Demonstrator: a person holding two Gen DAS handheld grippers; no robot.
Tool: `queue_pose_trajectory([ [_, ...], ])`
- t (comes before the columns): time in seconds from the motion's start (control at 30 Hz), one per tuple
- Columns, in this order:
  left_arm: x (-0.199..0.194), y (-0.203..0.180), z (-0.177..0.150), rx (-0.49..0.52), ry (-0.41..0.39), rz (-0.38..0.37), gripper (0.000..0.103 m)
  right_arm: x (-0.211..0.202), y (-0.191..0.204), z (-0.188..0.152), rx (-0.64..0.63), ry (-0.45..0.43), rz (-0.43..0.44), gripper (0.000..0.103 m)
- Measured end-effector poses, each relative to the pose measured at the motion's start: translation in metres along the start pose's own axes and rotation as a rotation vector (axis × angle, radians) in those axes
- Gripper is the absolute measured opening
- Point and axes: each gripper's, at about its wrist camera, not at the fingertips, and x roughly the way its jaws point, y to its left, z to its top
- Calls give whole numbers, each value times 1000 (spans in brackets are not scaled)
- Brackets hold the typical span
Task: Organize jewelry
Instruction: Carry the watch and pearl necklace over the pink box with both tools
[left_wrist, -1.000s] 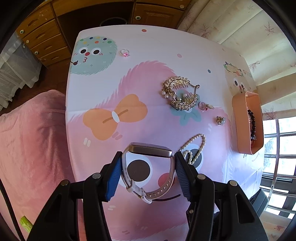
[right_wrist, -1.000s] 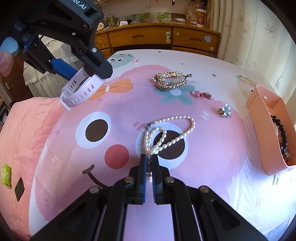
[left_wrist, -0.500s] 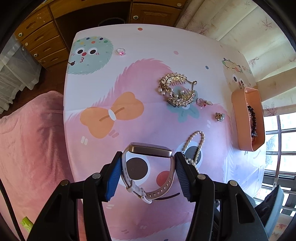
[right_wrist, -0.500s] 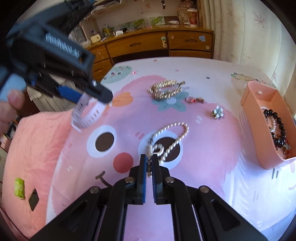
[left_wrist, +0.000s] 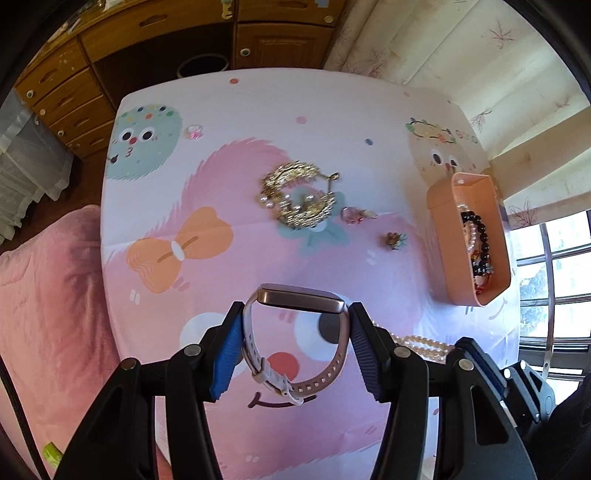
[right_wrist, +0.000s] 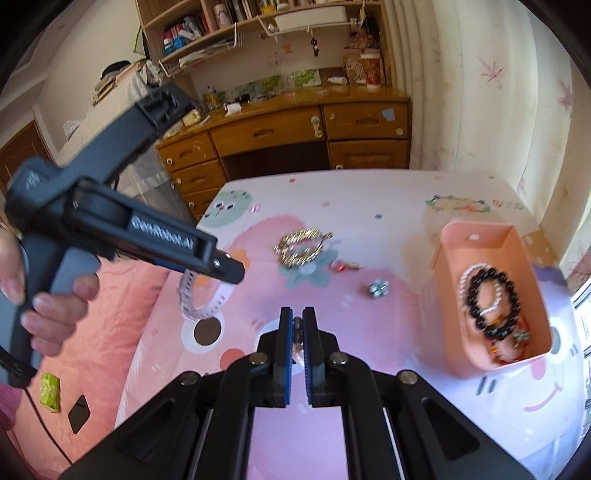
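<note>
Left hand-held gripper (left_wrist: 295, 347) first, seen through its own camera: a pink-strapped watch (left_wrist: 295, 325) is clamped by the sides of its band between the blue pads, its face kept forward and the buckle hanging loose below, a hold that keeps the loop from collapsing. Beneath it the table (left_wrist: 258, 110) with its cartoon cloth is seen, and the pieces not yet sorted are spread there: a gold hair comb (left_wrist: 299, 195), a pink ring (left_wrist: 194, 131) near the far edge, a small pink trinket (left_wrist: 354, 214) and a flower brooch (left_wrist: 395, 240). Off to the right an orange tray (left_wrist: 443, 229) is waiting, beaded bracelets already lying in it. A pearl necklace (left_wrist: 417, 341) is glimpsed trailing just right of the pads.

Over to the right wrist view: the right hand-held gripper (right_wrist: 297, 332) is clenched on what looks like the pearl strand, only a few beads showing in the narrow slit between the pads. The tray is lying open to the right of it, so both pieces appear bound there. The watch is seen dangling from the left tool, carried by a hand (right_wrist: 44, 306).
</note>
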Motion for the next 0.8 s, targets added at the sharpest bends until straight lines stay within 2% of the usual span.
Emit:
queue_pose_trajectory([
  [0.8, -20, -135, 20, 102, -242, -154, 55, -95, -99, 56, -39, -142, 28, 5],
])
